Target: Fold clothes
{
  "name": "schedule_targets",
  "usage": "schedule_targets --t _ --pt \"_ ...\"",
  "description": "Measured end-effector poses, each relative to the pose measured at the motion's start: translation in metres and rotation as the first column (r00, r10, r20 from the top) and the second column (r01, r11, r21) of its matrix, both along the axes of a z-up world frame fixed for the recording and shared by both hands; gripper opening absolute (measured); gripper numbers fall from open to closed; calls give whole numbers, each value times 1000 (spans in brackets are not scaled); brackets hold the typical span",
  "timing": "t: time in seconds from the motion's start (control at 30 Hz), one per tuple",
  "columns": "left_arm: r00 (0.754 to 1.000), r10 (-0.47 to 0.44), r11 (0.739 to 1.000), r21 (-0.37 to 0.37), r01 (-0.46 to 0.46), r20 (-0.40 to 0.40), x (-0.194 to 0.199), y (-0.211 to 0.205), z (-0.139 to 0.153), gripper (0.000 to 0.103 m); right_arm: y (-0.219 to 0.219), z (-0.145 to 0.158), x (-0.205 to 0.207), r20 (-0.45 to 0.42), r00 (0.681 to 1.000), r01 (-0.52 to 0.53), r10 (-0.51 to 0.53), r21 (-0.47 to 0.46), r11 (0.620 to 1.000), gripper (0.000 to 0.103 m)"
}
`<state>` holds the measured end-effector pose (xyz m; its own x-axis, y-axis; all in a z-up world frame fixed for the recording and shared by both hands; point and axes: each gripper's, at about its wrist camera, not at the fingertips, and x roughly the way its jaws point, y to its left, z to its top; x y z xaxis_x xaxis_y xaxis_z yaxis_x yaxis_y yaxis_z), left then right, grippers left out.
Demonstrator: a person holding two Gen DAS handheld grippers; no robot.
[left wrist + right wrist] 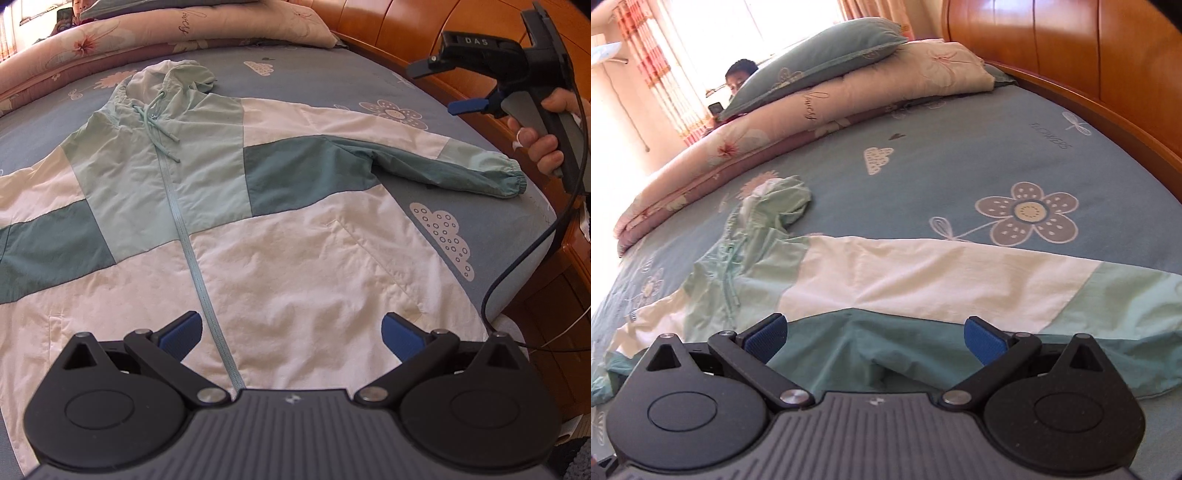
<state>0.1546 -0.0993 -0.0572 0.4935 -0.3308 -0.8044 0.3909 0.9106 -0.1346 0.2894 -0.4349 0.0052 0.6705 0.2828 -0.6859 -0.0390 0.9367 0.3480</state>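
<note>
The jacket [258, 221] lies spread flat, front up, on the bed [443, 221], not yet folded. The left gripper [291, 336] hovers over the hem, fingers apart and empty; pinching one layer only could drag the front askew. The right gripper [875, 341] hangs above the sleeve [923, 354], fingers apart; thin fabric may slip. Its body reads "DAS"; the sheet reads "FLOWERS" [1049, 136].

Jacket [280, 236] flat on bed [332, 74], pillows [155, 33] behind.

A blue flower-print bedsheet [960, 177] covers the bed. At twelve o'clock a teal pillow [827, 55] tops a folded floral quilt [849, 96]. A wooden headboard [1071, 48] stands at two o'clock.
</note>
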Motion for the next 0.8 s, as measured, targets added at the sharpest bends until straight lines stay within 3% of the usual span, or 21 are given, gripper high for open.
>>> schedule_targets --t 0.07,0.2,0.37,0.47,0.53,0.8 --pt "1000 1 1000 -4 -1 6 -5 2 1 102 37 8 -3 -6 996 -85 85 6 996 103" --pt "1000 -3 1000 -19 3 5 -15 11 1 102 102 -11 -12 -32 984 -175 172 -99 980 103" --pt "1000 -6 1000 -30 6 3 -26 26 1 102 153 -82 -17 -135 971 -225 197 -239 945 103" --pt "1000 -8 999 -44 8 5 -31 34 0 102 165 -121 -24 -206 960 -241 189 -268 933 103" --pt "1000 -13 998 -54 14 12 -35 38 1 102 170 -134 -35 -198 965 -229 172 -311 922 103" --pt "999 -16 997 -74 19 37 -35 49 4 102 165 -133 -84 -223 964 -214 144 -332 919 103"
